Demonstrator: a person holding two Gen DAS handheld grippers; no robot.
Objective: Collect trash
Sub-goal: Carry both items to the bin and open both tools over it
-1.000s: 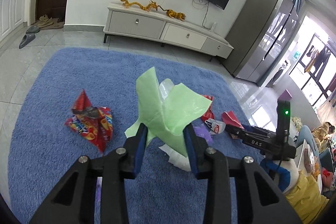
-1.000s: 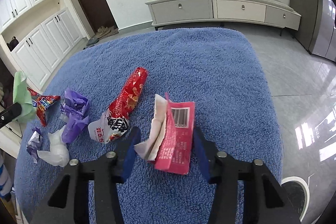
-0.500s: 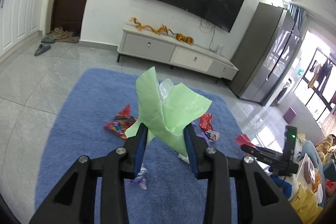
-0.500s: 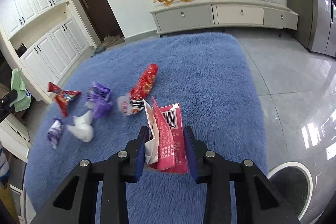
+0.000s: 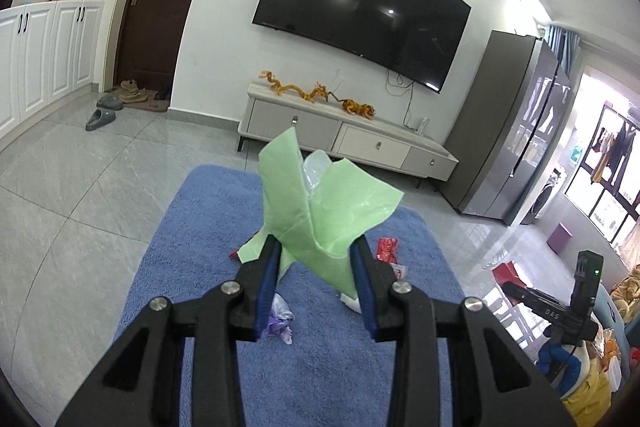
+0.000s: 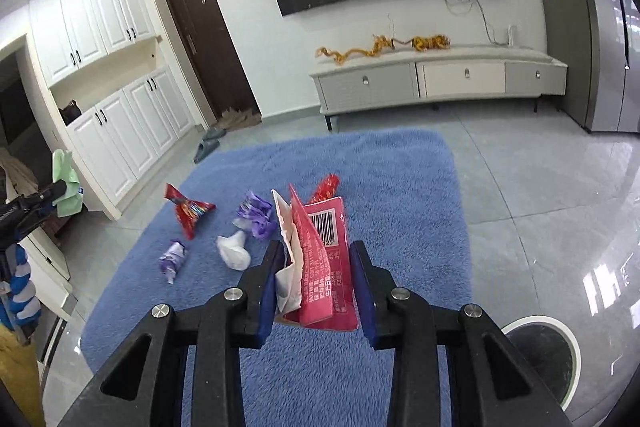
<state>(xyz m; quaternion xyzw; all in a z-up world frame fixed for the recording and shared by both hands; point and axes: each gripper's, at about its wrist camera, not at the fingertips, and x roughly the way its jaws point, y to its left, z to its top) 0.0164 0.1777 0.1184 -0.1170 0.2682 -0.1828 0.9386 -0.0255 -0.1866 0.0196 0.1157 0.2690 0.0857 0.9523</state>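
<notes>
My left gripper (image 5: 316, 247) is shut on a pale green plastic wrapper (image 5: 320, 203), held high above the blue rug (image 5: 192, 247). My right gripper (image 6: 316, 251) is shut on a pink packet with a barcode (image 6: 326, 267) and a white scrap folded against it, lifted off the rug. On the rug (image 6: 400, 187) lie a red snack bag (image 6: 190, 211), a purple wrapper (image 6: 256, 217), a white crumpled piece (image 6: 234, 253), a small purple wrapper (image 6: 174, 259) and a long red packet (image 6: 326, 187), partly hidden behind the pink one.
A round white-rimmed bin (image 6: 540, 355) stands on the tiled floor at the lower right. A TV cabinet (image 6: 440, 83) lines the far wall, a grey fridge (image 5: 516, 131) the right side, white cupboards (image 6: 120, 131) the left. Slippers (image 5: 102, 115) lie near the door.
Both grippers have risen and drawn back from the rug, tilting up toward the wall. The right jaws have closed on the pink packet and lifted it off the rug.
</notes>
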